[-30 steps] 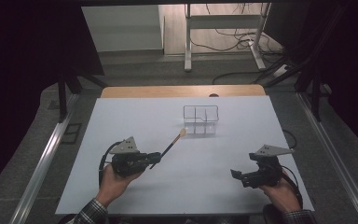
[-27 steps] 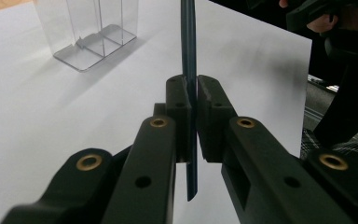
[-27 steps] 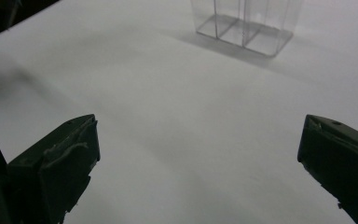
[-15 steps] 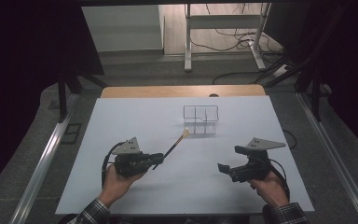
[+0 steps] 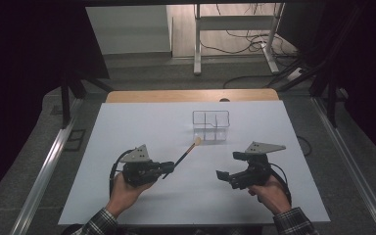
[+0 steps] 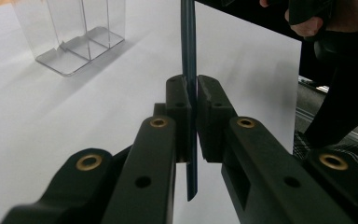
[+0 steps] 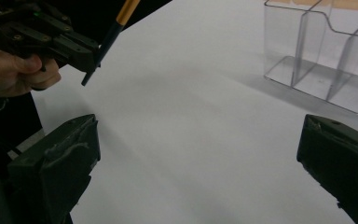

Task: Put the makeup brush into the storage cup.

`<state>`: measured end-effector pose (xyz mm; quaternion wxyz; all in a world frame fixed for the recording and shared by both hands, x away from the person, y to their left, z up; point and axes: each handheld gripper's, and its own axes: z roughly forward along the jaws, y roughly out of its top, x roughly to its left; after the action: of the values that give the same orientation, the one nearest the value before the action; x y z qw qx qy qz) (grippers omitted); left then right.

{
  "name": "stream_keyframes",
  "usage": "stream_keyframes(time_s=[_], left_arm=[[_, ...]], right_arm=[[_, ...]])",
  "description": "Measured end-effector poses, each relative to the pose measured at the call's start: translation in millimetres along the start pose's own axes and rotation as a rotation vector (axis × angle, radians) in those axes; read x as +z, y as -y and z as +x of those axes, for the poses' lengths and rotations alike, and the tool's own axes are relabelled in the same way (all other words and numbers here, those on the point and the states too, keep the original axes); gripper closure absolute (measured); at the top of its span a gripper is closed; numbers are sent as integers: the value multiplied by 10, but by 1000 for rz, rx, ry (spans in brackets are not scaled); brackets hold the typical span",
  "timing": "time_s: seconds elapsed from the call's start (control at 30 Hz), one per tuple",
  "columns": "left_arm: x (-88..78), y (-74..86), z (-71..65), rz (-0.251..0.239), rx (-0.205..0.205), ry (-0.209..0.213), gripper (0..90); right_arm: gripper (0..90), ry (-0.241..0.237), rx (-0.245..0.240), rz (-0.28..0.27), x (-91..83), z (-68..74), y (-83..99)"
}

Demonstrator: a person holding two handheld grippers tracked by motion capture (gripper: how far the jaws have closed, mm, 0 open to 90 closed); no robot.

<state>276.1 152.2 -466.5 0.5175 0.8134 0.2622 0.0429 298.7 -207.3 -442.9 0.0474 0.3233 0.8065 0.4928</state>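
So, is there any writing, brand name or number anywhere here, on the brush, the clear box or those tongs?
None can be read.
Brush: dark handle with an orange band, no lettering.
Clear divided box: plain walls, no label.
Left tongs, shut on the brush: black jaws with brass rivets, no marks.
Right tongs, open: no marks.
White table: blank.

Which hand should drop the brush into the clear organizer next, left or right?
Left, probably. The left gripper is already shut on the brush, whose tip points toward the organizer. The right gripper is open and empty, off to the side, so using it would need a handover first.
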Motion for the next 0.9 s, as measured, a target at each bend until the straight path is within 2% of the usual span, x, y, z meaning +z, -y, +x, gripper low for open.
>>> stream_keyframes(time_s=[0.2, 0.6, 0.9], left_arm=[[21, 2, -5, 2, -3, 12, 851], [85, 0, -37, 16, 7, 36, 851], [112, -2, -54, 25, 15, 45, 851]], right_arm=[[0, -41, 22, -12, 101, 24, -46], [3, -58, 23, 8, 298, 121, -176], [10, -113, 66, 27, 441, 165, -240]])
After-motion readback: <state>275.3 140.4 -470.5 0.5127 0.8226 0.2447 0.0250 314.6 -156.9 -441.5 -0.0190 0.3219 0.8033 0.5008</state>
